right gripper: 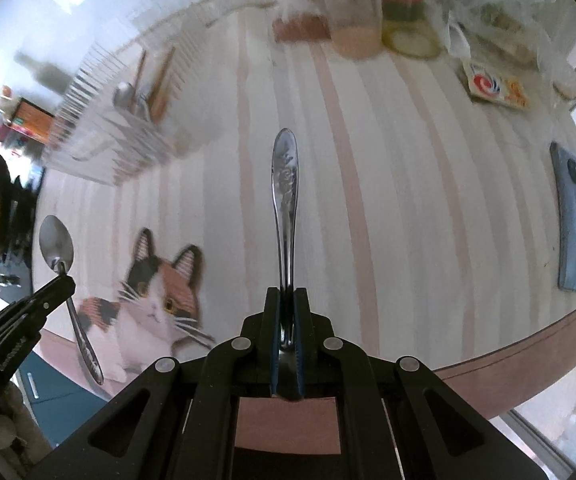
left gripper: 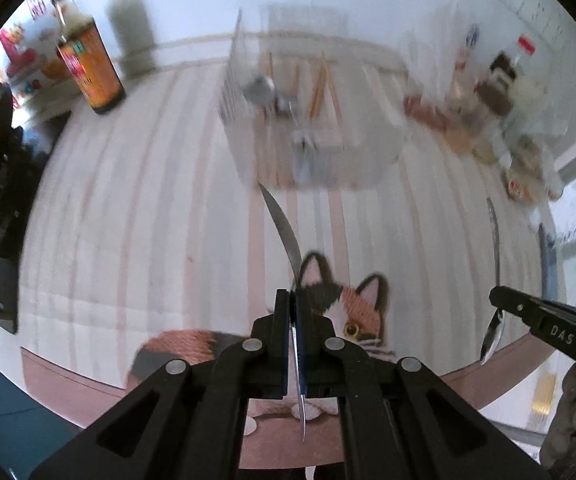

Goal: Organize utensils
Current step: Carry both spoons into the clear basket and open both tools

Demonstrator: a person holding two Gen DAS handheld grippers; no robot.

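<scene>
The left gripper (left gripper: 292,308) pinches one spoon (left gripper: 283,236), the right gripper (right gripper: 286,308) another (right gripper: 283,184) — handles pointing ahead. The clear holder (left gripper: 312,128), blurred but apparently holding utensils, lies straight ahead of the left gripper — nearer it.

Tablecloth (right gripper: 408,184) white with pale pink stripes, calico cat motif (right gripper: 163,292) in orange, black, white near front edge. Table rim (right gripper: 528,364) brownish-pink. Spoons (right gripper: 285,200) silvery steel, one handle embossed. Grippers (left gripper: 292,308) black. Bottle (left gripper: 87,68) orange-labelled, dark cap, far left corner. Phone (right gripper: 574,220) blue-grey, right edge.
</scene>
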